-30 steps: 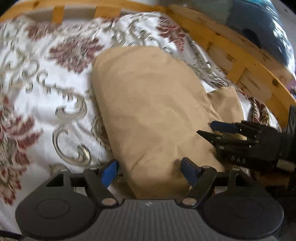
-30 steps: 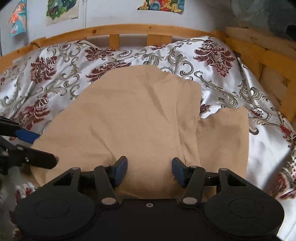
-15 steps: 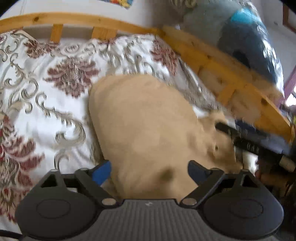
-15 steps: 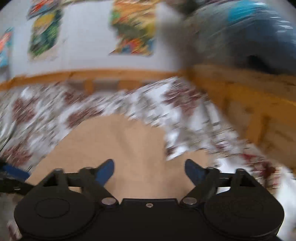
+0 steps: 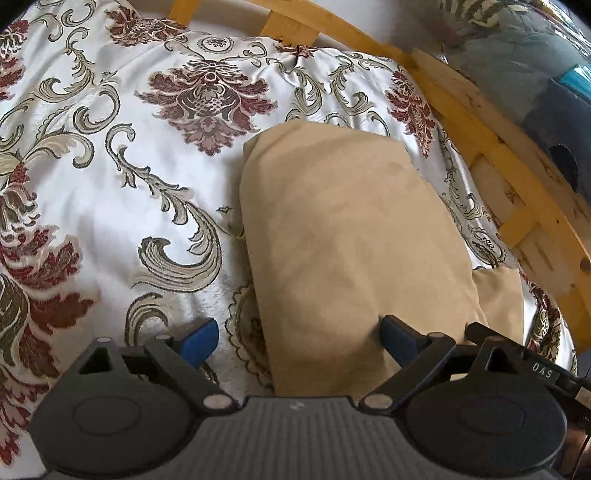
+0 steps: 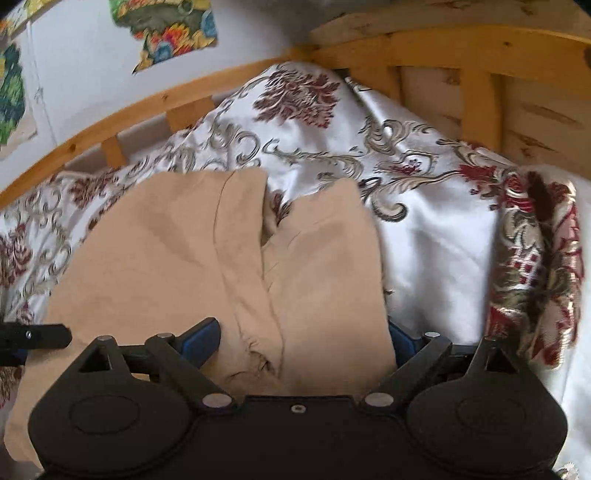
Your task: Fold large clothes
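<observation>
- Tan garment [image 5: 347, 236] – soft, matte, folded into a rounded slab – lies on the bed, centre frame; satin floral bedspread [image 5: 110, 206] open at left.
- Wooden bed rail [image 5: 491, 155] bounds upper right.
- Left gripper [image 5: 299, 338] and right gripper [image 6: 304, 339]: fingers just spread wide, gripping nothing.

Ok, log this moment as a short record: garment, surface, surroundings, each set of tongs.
garment: tan cloth, folded, lying flat, a flap sticking out at its right
surface: floral bedspread
surroundings: wooden bed rail; posters on wall
left tongs: open, have just been opening, astride the cloth's near left edge, pads not pressing
right tongs: open, have just been opening, cloth between the pads, not pinched
</observation>
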`<act>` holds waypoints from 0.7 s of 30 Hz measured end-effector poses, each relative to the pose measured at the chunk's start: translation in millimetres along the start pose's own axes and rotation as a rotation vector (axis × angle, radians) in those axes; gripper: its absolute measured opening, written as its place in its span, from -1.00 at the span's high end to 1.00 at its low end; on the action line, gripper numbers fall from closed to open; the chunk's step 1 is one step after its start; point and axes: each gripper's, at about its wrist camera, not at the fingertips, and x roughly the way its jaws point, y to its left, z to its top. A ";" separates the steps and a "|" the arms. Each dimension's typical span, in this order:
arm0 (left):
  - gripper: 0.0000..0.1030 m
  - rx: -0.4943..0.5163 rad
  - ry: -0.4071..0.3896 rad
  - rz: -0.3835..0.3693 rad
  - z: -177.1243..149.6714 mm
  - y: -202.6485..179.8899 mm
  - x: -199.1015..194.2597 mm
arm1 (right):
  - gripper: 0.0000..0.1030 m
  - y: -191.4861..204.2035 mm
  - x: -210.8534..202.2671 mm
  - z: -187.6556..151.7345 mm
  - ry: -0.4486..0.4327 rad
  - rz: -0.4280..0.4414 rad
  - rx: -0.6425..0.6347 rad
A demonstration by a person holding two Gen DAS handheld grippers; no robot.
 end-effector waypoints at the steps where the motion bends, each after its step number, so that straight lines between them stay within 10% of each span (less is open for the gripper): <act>1: -0.90 0.010 -0.002 0.007 -0.1 -1.2 0.4 | -0.83 0.4 -0.2 -0.4 0.002 -0.001 0.003; 21: -0.99 -0.089 -0.002 -0.012 7.1 12.1 2.1 | -0.99 7.2 8.1 -3.7 0.032 -0.003 -0.035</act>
